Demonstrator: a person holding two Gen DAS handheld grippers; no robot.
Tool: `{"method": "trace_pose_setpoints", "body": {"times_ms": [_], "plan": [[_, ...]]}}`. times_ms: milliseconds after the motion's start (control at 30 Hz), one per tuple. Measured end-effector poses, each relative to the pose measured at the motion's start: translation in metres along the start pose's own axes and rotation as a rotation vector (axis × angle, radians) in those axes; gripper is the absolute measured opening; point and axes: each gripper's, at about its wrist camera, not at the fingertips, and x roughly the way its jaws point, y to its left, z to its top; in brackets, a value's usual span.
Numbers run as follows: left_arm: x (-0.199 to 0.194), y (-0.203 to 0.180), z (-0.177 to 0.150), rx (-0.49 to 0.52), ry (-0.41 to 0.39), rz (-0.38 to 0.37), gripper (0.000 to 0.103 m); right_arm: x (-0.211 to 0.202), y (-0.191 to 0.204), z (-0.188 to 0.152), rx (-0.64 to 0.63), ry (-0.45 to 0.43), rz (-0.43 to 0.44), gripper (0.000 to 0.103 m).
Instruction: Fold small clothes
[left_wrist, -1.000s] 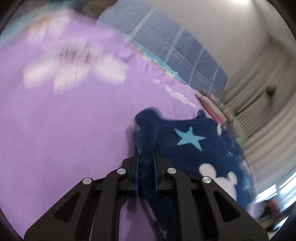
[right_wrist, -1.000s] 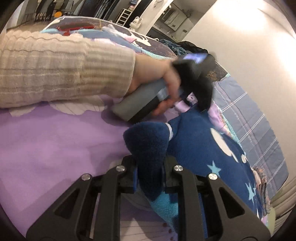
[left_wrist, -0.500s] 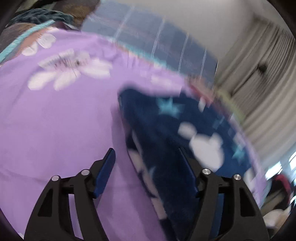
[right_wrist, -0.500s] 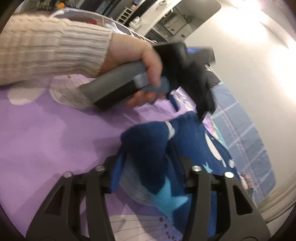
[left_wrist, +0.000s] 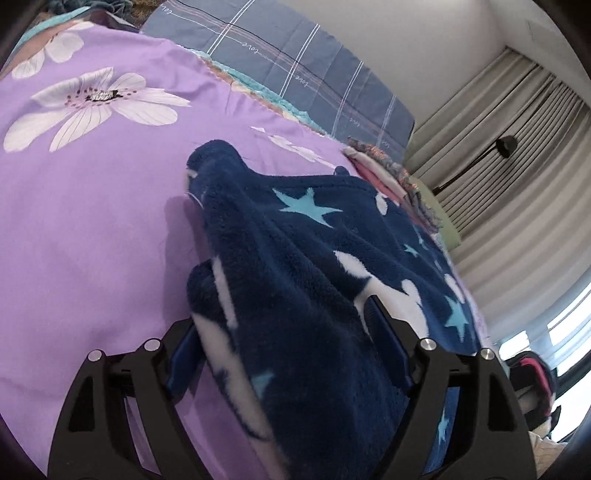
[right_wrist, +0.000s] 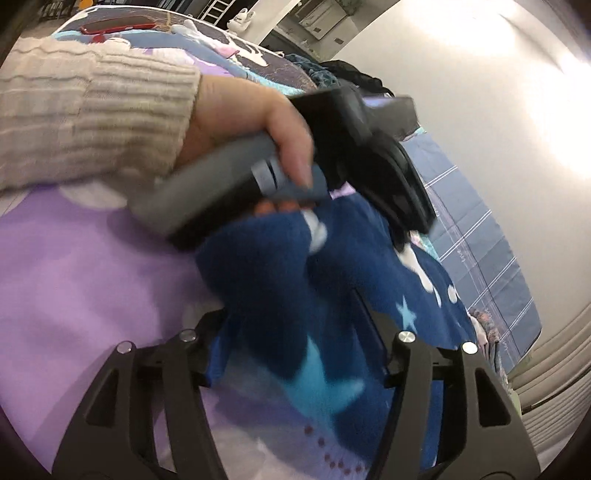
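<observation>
A navy fleece garment (left_wrist: 314, 251) with light-blue stars and white shapes lies on the purple flowered sheet (left_wrist: 85, 229). My left gripper (left_wrist: 280, 321) straddles its near fold. The jaws are opening and stand wide, and the fleece lies loose between the pads. In the right wrist view the same garment (right_wrist: 266, 266) bunches up between the fingers of my right gripper (right_wrist: 291, 314). Its jaws are opening too and do not pinch the cloth. Just beyond, a hand (right_wrist: 240, 118) in a cream ribbed sleeve holds the left gripper's grey handle (right_wrist: 214, 192) over the garment.
A blue plaid quilt (left_wrist: 295, 74) lies along the far edge of the bed against the wall. Folded clothes (left_wrist: 388, 173) sit at the bed's far right corner, with grey curtains (left_wrist: 517, 166) and a lamp (left_wrist: 506, 144) behind. Dark clothing (right_wrist: 332, 74) is piled further along the bed.
A second ago both grippers were shut on folds of the fleece. Both have since spread their jaws, and the cloth has dropped loose between them. The left gripper shifted sideways along the garment.
</observation>
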Motion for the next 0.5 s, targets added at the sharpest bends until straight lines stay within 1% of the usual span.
{"method": "trace_pose_setpoints", "body": {"times_ms": [33,67,100,133,167,200,233,267,300,333,400,500], "plan": [[0.001,-0.001,0.001,0.006,0.001,0.004,0.081,0.003,-0.001,0.001,0.007,0.001,-0.002,0.062],[0.002,-0.001,0.001,0.005,-0.003,-0.002,0.077,0.006,-0.001,0.003,0.015,0.003,-0.005,0.057],[0.001,0.001,0.001,-0.002,-0.007,-0.014,0.065,0.009,-0.003,0.006,0.023,0.006,-0.007,0.05],[-0.001,0.007,0.001,-0.026,-0.013,-0.061,0.055,0.01,-0.004,0.007,0.03,0.008,-0.016,0.046],[-0.002,0.017,0.0,-0.068,-0.012,-0.137,0.041,0.011,-0.005,0.005,0.033,0.007,-0.025,0.039],[-0.005,0.023,-0.001,-0.099,-0.021,-0.173,0.035,0.008,-0.007,0.004,0.042,-0.003,-0.027,0.033],[-0.008,0.032,-0.002,-0.14,-0.037,-0.223,0.033,0.008,-0.012,0.003,0.055,-0.006,-0.019,0.031],[-0.01,0.034,-0.004,-0.153,-0.045,-0.24,0.032,0.006,-0.015,0.003,0.075,-0.008,-0.004,0.028],[-0.011,0.032,-0.004,-0.148,-0.047,-0.234,0.032,0.004,-0.017,0.002,0.091,-0.01,0.006,0.027],[-0.012,0.026,-0.005,-0.125,-0.045,-0.203,0.032,0.003,-0.021,0.001,0.115,-0.011,0.022,0.027],[-0.011,0.021,-0.006,-0.11,-0.043,-0.178,0.032,0.001,-0.026,0.001,0.149,-0.008,0.045,0.026],[-0.011,0.023,-0.007,-0.12,-0.044,-0.181,0.034,-0.001,-0.03,0.0,0.191,-0.001,0.075,0.026]]}}
